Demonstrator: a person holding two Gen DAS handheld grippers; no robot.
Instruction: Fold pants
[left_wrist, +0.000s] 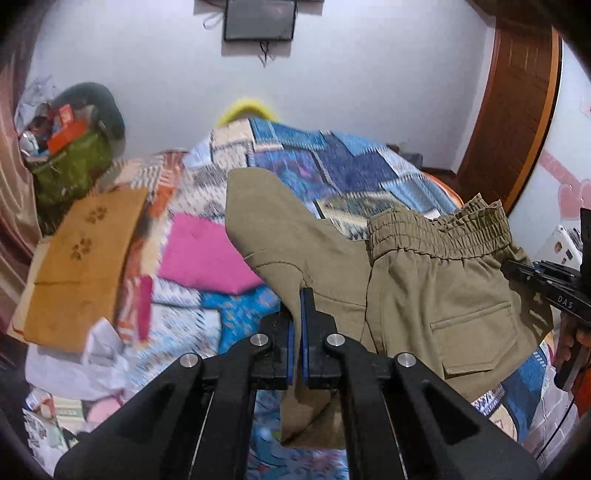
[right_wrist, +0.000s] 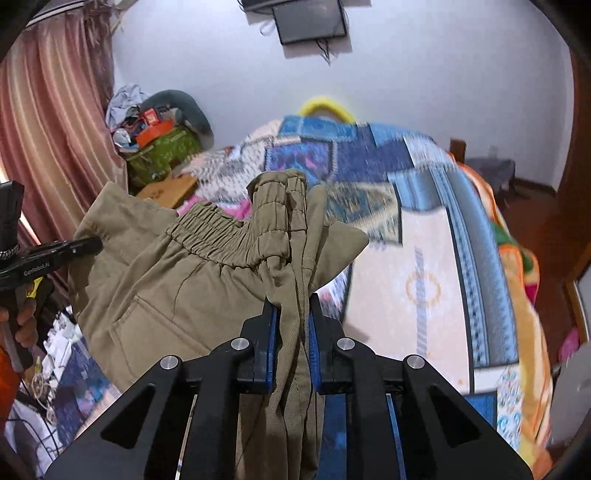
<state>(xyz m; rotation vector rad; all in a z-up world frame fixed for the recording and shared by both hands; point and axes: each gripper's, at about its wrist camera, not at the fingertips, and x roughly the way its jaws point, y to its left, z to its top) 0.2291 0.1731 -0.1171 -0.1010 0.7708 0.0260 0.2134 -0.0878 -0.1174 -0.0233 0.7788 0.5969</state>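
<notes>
Khaki pants (left_wrist: 424, 280) with an elastic waistband (left_wrist: 439, 230) and a flap pocket hang in the air above the bed, stretched between both grippers. My left gripper (left_wrist: 303, 295) is shut on one edge of the pants fabric. My right gripper (right_wrist: 291, 306) is shut on a bunched part of the pants (right_wrist: 177, 273) by the waistband (right_wrist: 221, 236). The right gripper shows at the far right of the left wrist view (left_wrist: 517, 269). The left gripper shows at the far left of the right wrist view (right_wrist: 92, 243).
Below lies a bed with a blue patchwork blanket (left_wrist: 332, 162), a pink folded cloth (left_wrist: 203, 254) and an orange-brown folded cloth (left_wrist: 85, 258). A green bag full of clutter (left_wrist: 70, 162) stands at the left by a curtain (right_wrist: 48, 122). A wooden door (left_wrist: 517, 110) is at the right.
</notes>
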